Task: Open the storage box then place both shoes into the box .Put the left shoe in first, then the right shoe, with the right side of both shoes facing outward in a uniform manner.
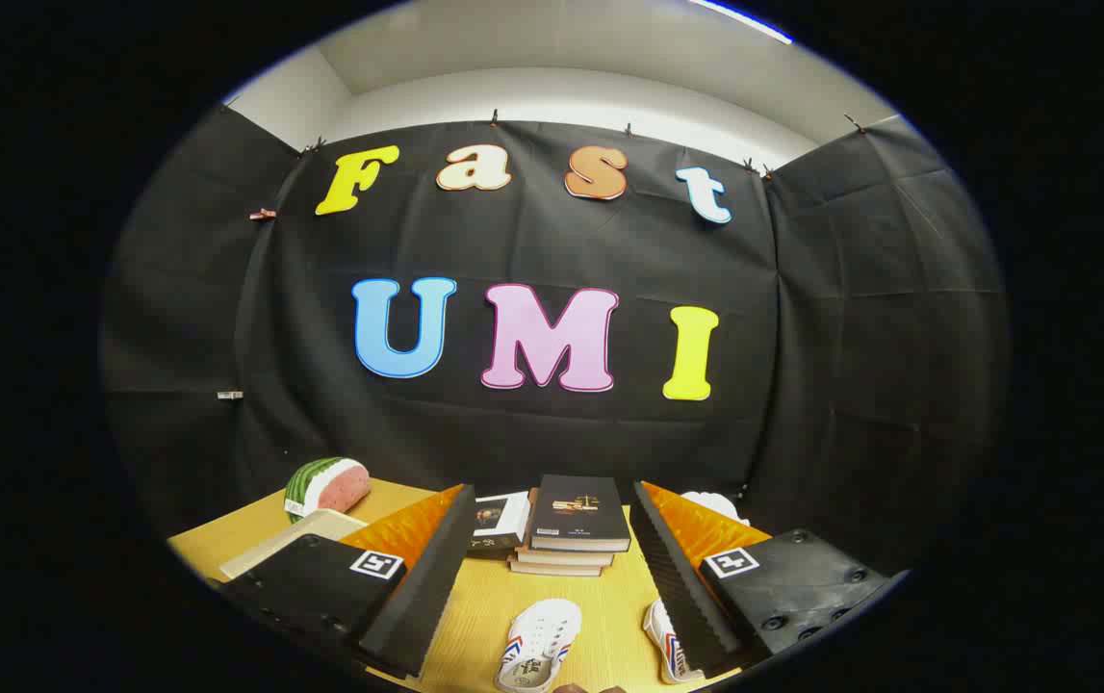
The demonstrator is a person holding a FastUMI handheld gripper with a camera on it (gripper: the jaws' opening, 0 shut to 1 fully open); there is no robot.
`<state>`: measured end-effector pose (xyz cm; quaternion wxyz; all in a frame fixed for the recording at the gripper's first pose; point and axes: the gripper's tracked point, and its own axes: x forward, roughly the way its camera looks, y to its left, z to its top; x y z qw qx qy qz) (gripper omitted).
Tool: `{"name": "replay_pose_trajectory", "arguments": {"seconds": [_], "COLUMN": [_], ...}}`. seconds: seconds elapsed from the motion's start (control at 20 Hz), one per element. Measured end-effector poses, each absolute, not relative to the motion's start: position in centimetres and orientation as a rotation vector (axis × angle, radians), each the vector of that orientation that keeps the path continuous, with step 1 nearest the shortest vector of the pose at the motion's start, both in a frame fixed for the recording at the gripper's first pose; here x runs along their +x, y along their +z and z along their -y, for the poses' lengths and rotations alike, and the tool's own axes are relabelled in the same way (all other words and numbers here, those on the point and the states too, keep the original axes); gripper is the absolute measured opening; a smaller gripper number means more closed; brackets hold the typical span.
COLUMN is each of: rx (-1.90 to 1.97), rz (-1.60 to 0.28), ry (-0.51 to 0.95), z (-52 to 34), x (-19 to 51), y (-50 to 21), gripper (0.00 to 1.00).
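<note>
The tongs (547, 577) are spread wide with nothing pinched, held above a wooden table (513, 606); nearest, between the fingers at about 6 o'clock, lies a white shoe (537, 643) with red and blue stripes, and a second shoe (667, 653) sits at 5 o'clock, partly behind the right finger. Bare tabletop separates the shoes from a stack of books (576, 527) at 12 o'clock, its cover writing too small to read. Farther off at 10 o'clock rest a pale tray (292, 541) and a watermelon slice (327, 486) by the table's back edge.
</note>
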<state>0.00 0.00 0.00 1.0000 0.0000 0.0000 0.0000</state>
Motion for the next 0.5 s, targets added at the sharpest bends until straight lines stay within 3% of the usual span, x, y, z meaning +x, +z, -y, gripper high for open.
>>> {"name": "replay_pose_trajectory", "arguments": {"seconds": [0.5], "rx": [0.003], "rz": [-0.016], "ry": [0.021], "z": [-1.3], "x": [-0.1], "y": [-0.4], "gripper": [0.97]}}
